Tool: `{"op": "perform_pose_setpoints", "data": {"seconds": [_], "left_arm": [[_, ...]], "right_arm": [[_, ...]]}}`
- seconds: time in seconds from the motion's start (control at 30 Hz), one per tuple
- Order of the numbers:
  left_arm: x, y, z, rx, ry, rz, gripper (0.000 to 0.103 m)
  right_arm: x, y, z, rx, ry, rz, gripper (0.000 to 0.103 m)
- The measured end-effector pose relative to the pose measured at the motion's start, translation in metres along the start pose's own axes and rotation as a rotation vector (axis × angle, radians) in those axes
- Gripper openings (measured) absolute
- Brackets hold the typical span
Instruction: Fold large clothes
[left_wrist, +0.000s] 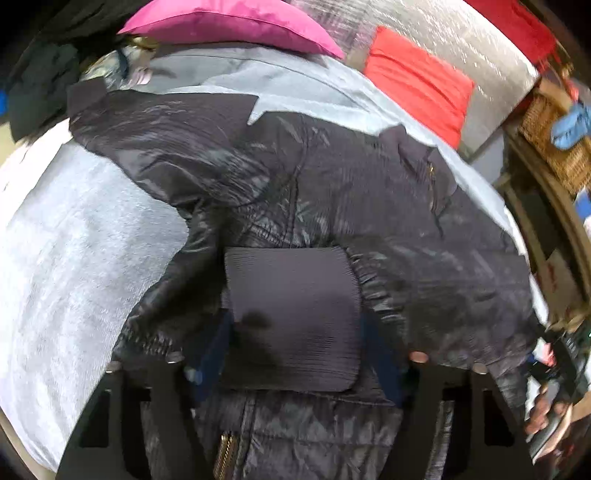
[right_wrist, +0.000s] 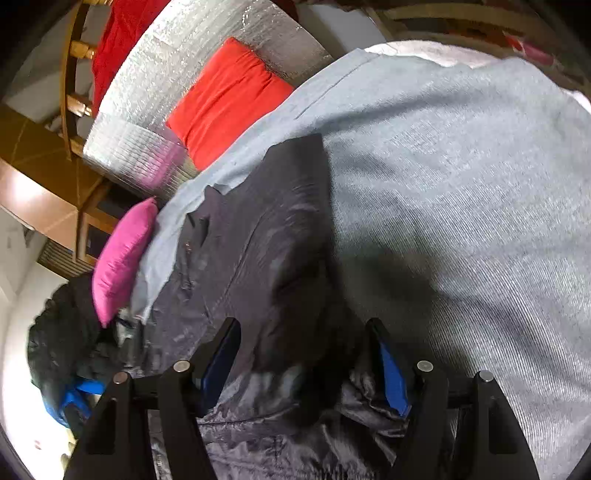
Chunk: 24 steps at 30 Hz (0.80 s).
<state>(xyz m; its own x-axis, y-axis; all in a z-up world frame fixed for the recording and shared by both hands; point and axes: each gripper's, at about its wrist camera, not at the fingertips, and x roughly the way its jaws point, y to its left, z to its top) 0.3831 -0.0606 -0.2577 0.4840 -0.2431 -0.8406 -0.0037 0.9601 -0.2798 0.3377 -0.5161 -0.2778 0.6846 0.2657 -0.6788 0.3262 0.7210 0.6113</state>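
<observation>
A black shiny jacket (left_wrist: 295, 177) lies spread on a light grey bed cover (left_wrist: 74, 240). In the left wrist view its ribbed knit cuff (left_wrist: 291, 317) lies between the wide-apart blue-padded fingers of my left gripper (left_wrist: 295, 350); the jaws stand open around it. A brass zipper (left_wrist: 225, 454) shows at the bottom. In the right wrist view the jacket (right_wrist: 266, 240) runs away from me, and my right gripper (right_wrist: 306, 354) stands open with dark jacket fabric bunched between its fingers. The person's other hand and gripper (left_wrist: 550, 387) show at the right edge.
A pink pillow (left_wrist: 229, 26) and a red pillow (left_wrist: 417, 81) lie at the bed head against a silver quilted headboard (left_wrist: 480, 44). A dark clothes heap (right_wrist: 62, 332) lies beside the pink pillow (right_wrist: 122, 258). A wicker basket (left_wrist: 554, 140) stands on shelves to the right.
</observation>
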Motion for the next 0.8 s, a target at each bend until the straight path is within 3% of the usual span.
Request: {"op": "perform_pose_setpoints", "data": {"seconds": [0.1, 0.2, 0.23, 0.27, 0.3, 0.33, 0.4, 0.43, 0.5, 0.53, 0.6, 0.8], "left_arm": [[0.006, 0.009, 0.001, -0.02, 0.006, 0.013, 0.032], [0.002, 0.014, 0.0, -0.041, 0.0, -0.01, 0.032], [0.002, 0.016, 0.0, -0.05, 0.004, -0.007, 0.035], [0.003, 0.018, -0.002, -0.067, 0.017, -0.008, 0.052], [0.006, 0.02, -0.003, -0.091, 0.036, -0.011, 0.076], [0.009, 0.022, -0.004, -0.114, 0.048, -0.02, 0.082], [0.01, 0.02, -0.006, -0.109, 0.042, -0.022, 0.081], [0.01, 0.017, -0.006, -0.094, 0.028, -0.019, 0.078], [0.009, 0.01, -0.004, -0.071, 0.004, -0.012, 0.045], [0.007, 0.005, -0.002, -0.048, -0.008, 0.021, 0.037], [0.002, -0.003, 0.005, 0.001, -0.032, 0.036, 0.009], [-0.036, -0.051, 0.043, 0.252, -0.205, 0.088, 0.008]], "right_arm": [[0.008, 0.005, 0.0, -0.039, 0.009, -0.061, 0.069], [0.013, 0.01, -0.003, -0.086, 0.013, -0.119, 0.065], [0.015, 0.011, -0.003, -0.093, 0.016, -0.129, 0.064], [0.015, 0.011, -0.004, -0.095, 0.016, -0.134, 0.064], [0.015, 0.01, -0.004, -0.091, 0.016, -0.136, 0.064], [0.016, 0.009, -0.004, -0.086, 0.017, -0.135, 0.064], [0.016, 0.009, -0.004, -0.082, 0.02, -0.138, 0.064], [0.016, 0.009, -0.005, -0.083, 0.018, -0.14, 0.064], [0.016, 0.01, -0.006, -0.096, 0.012, -0.151, 0.064], [0.016, 0.011, -0.007, -0.101, 0.009, -0.16, 0.064], [0.015, 0.01, -0.008, -0.103, 0.002, -0.166, 0.064], [0.009, 0.019, -0.011, -0.136, -0.037, -0.19, 0.064]]}}
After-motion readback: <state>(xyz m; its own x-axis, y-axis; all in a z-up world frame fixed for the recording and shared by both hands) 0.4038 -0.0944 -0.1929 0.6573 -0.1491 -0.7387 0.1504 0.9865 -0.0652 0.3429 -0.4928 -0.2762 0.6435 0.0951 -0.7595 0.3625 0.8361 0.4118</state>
